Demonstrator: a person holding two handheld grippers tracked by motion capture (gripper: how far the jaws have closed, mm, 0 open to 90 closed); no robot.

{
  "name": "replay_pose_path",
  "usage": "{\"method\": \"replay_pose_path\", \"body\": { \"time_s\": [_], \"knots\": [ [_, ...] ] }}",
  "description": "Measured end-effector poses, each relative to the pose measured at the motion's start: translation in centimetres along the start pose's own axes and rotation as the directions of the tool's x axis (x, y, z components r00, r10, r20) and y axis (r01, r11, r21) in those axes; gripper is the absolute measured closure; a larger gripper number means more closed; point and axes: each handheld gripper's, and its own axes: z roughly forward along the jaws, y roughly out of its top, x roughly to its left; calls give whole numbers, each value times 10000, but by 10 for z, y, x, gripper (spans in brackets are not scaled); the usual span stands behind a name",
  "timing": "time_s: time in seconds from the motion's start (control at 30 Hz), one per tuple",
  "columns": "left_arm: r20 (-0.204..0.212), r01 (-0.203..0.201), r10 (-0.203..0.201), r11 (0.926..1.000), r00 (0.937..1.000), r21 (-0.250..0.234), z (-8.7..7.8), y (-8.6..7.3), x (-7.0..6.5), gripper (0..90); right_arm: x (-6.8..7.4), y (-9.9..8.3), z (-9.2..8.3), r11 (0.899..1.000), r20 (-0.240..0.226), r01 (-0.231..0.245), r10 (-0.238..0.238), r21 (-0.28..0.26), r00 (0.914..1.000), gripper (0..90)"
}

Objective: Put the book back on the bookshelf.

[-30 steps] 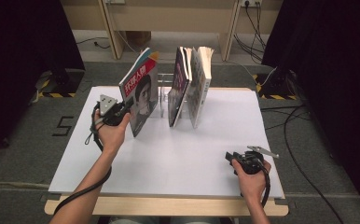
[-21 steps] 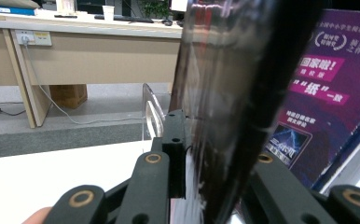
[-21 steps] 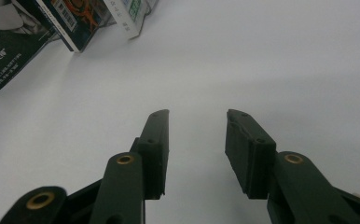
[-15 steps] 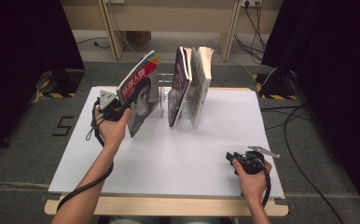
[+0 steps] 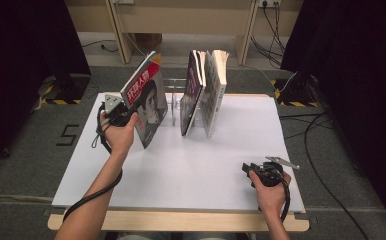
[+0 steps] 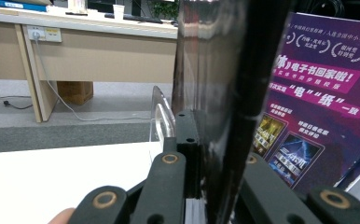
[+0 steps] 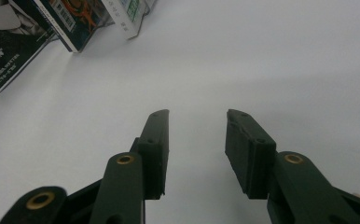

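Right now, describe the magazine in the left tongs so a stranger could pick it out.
On the white table, look left of the clear rack. The magazine leans there, clamped in the left tongs. Unlike the two upright books on its right, its cover shows a face and a red title strip.

Left gripper (image 5: 122,116) clamped on tilted magazine (image 5: 148,102), far-left of table (image 5: 181,165); right gripper (image 5: 246,170) idle, near-right.

On the table (image 5: 191,175), the tilted magazine (image 5: 148,100) stands left of two upright books (image 5: 203,92).
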Motion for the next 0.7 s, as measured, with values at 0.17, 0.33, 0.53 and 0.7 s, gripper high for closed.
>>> {"method": "replay_pose_path", "body": {
  "time_s": [0.17, 0.33, 0.53, 0.7],
  "knots": [
    [-4, -131, 131, 9999, 9999, 69, 7, 7, -4, 865, -1, 0, -1, 9999, -28, -144, 144, 14, 9999, 606],
    [-71, -210, 211, 9998, 9998, 28, 14, 17, -8, 866, -1, 0, -1, 10000, -25, -72, 72, -22, 10000, 607],
    [-141, -573, 571, 9983, 9983, -134, 21, 28, -15, 866, -2, 0, 0, 10000, -54, -27, 27, -28, 10000, 607],
    [-189, -590, 587, 9981, 9981, -185, 28, 33, -18, 866, -2, 0, 0, 10000, -53, -73, 73, -12, 10000, 607]
  ]
}}
